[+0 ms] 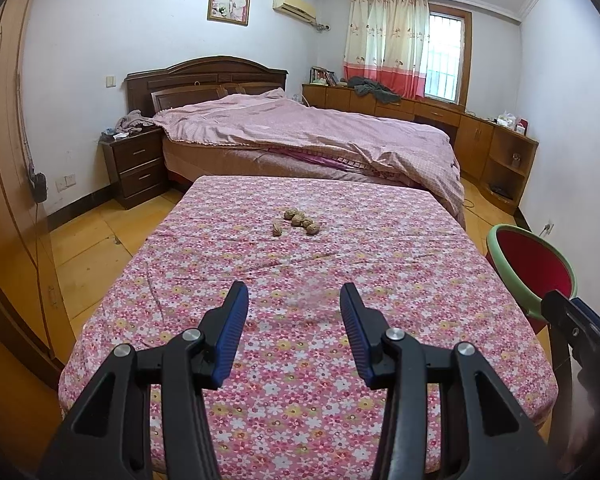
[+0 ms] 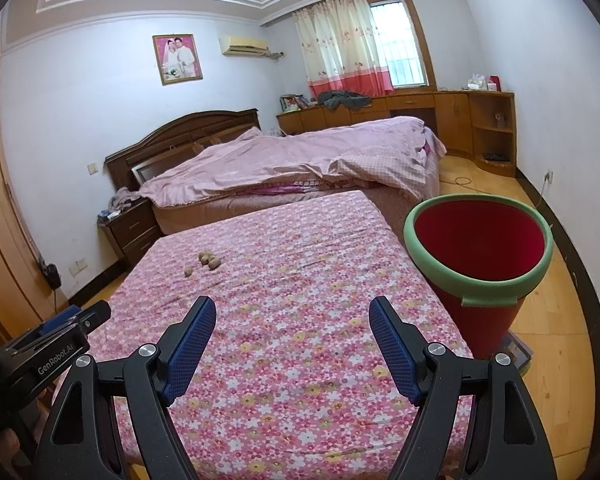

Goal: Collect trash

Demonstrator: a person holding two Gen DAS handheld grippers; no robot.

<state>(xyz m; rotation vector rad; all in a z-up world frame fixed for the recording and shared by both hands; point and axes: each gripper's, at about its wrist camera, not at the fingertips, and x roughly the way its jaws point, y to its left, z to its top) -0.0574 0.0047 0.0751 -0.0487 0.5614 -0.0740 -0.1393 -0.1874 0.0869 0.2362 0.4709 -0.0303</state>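
A bed [image 1: 300, 136] is standing just beyond the table [image 1: 380, 248]; a red bin [image 2: 476, 240] (green rim) is sitting beside the table's right edge. The nuts [image 1: 298, 220] are lying clustered far ahead of the left gripper [image 1: 294, 300], toward the far edge. Left gripper and right gripper [image 2: 292, 312] are both hovering spread apart, grasping nothing, over bare floral cloth.

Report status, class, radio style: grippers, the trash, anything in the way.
Left gripper and right gripper open, empty, above the floral tabletop. Walnut shells clustered far ahead, untouched. Red bin at table's right, mouth open. Path clear.
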